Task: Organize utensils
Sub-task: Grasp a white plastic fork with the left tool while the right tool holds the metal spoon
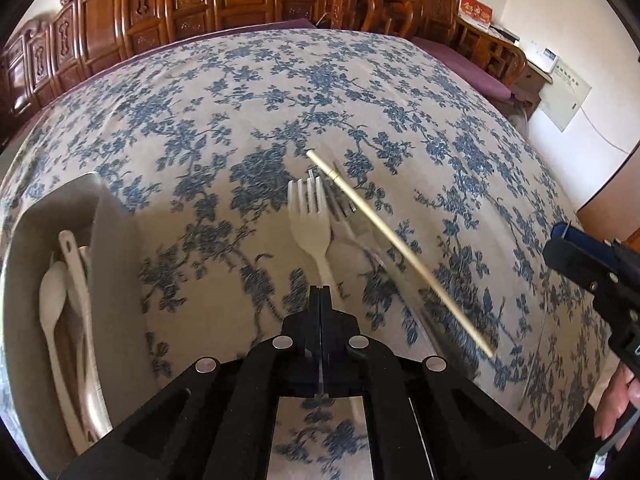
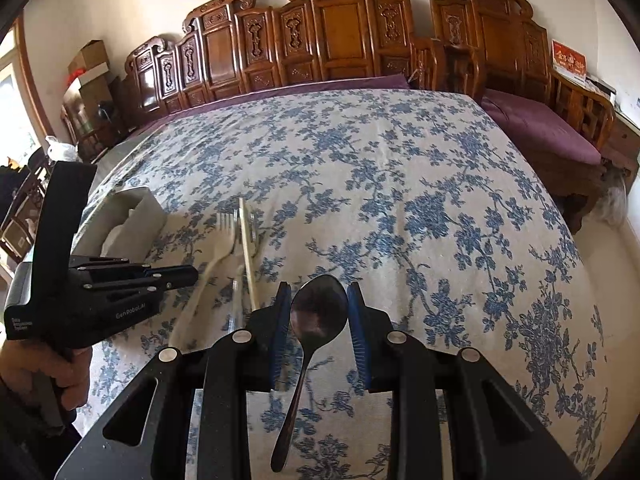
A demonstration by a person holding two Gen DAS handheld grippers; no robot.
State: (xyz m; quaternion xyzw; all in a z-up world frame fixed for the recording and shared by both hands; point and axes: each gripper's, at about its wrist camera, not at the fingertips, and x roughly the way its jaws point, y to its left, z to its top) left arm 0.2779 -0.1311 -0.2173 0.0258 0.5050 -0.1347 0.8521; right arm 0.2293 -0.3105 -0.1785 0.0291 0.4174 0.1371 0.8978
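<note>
Cloth of blue flowers (image 1: 200, 120) underneath, and pressing the left gripper (image 1: 320, 292) fully together on the handle of the white plastic fork (image 1: 310, 220), tines pointing away across the table. Leaving the metal fork (image 1: 340, 208) lying just to its right, blurred, tines side by side with the white ones. Noting the pale chopstick (image 1: 400, 252) slanting over that metal fork and running down toward the near right. Spotting, at far left, the grey tray (image 1: 24, 240) with white spoons (image 1: 52, 292) lying lengthwise inside it. Over on the other side, pinching the dark metal spoon (image 2: 316, 320) by its bowl with the right gripper (image 2: 319, 290), blue pads (image 2: 280, 320) touching both edges of the bowl, handle trailing back beneath the gripper, well to the right of the forks. Not telling, from here, whether lifting that spoon or resting it on the cloth.
</note>
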